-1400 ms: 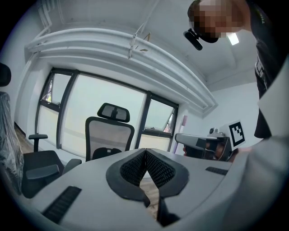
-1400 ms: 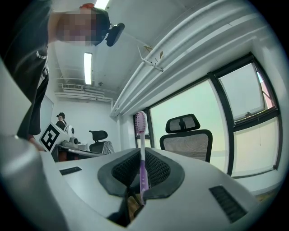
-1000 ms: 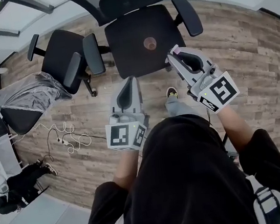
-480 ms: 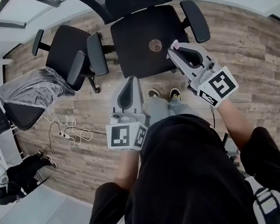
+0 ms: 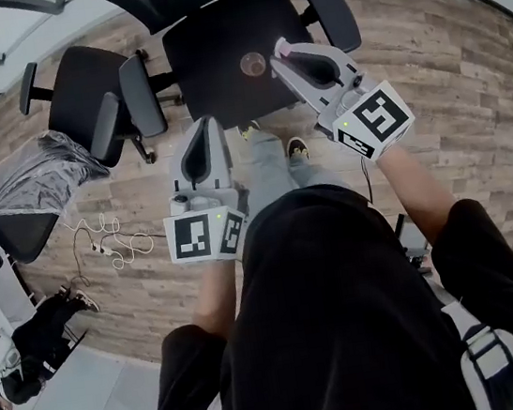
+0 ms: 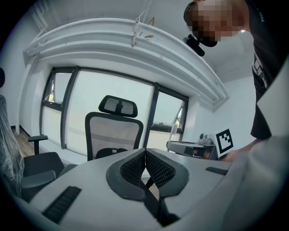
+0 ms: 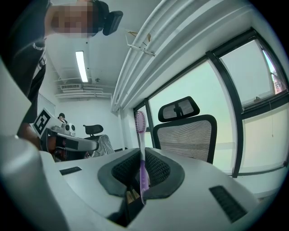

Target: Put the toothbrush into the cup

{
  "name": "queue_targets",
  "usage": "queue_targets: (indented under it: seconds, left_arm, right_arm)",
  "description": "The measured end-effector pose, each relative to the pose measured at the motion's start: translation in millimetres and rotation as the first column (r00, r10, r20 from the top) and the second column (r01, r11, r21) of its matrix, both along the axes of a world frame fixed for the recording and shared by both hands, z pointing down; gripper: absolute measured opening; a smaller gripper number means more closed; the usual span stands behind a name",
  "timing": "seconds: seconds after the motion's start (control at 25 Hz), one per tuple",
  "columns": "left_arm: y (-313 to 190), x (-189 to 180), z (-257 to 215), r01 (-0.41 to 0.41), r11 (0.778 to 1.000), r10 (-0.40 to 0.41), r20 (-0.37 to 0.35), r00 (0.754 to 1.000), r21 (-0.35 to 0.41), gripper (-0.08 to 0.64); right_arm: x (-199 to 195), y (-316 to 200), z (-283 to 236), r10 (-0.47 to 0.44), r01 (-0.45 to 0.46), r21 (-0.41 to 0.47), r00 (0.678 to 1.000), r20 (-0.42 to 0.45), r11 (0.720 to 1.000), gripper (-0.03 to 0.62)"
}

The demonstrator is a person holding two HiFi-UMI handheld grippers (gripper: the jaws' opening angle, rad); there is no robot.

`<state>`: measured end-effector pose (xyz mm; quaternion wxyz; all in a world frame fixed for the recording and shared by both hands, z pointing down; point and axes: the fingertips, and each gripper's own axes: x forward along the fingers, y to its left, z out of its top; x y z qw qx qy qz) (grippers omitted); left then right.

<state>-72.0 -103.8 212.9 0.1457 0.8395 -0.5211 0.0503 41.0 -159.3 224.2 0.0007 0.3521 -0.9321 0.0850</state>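
A purple toothbrush [image 7: 141, 131] is clamped between the closed jaws of the right gripper [image 7: 141, 152]. It is held upright just left of a mesh-backed chair [image 7: 187, 135], and its bristle head (the top end) is raised about level with the chair's headrest. A window [image 7: 246, 113] is seen right behind the chair. Well to the chair's left, the left gripper [image 7: 92, 144] is seen. Above and left of the chair, a ceiling light [image 7: 82, 66] is lit.
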Motion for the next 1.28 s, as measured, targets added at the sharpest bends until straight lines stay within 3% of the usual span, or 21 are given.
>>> queue_targets:
  seconds: [0.72, 1.28]
  left_arm:
    - [-66.1, -12.7, 86.8, -0.057, 0.992, 0.054, -0.026, 0.998, -0.112, 0.023]
    - [-101.1, -24.7, 165.9, -0.114, 0.972, 0.106, -0.049, 0.993, -0.204, 0.023]
  right_arm:
    - [-13.5, -78.3, 87.4, 0.018, -0.026, -0.111, 0.997, -0.07, 0.993, 0.043]
    - [-33.8, -113.9, 161.2, -0.017, -0.006, -0.199, 0.994, -0.111, 0.98, 0.043]
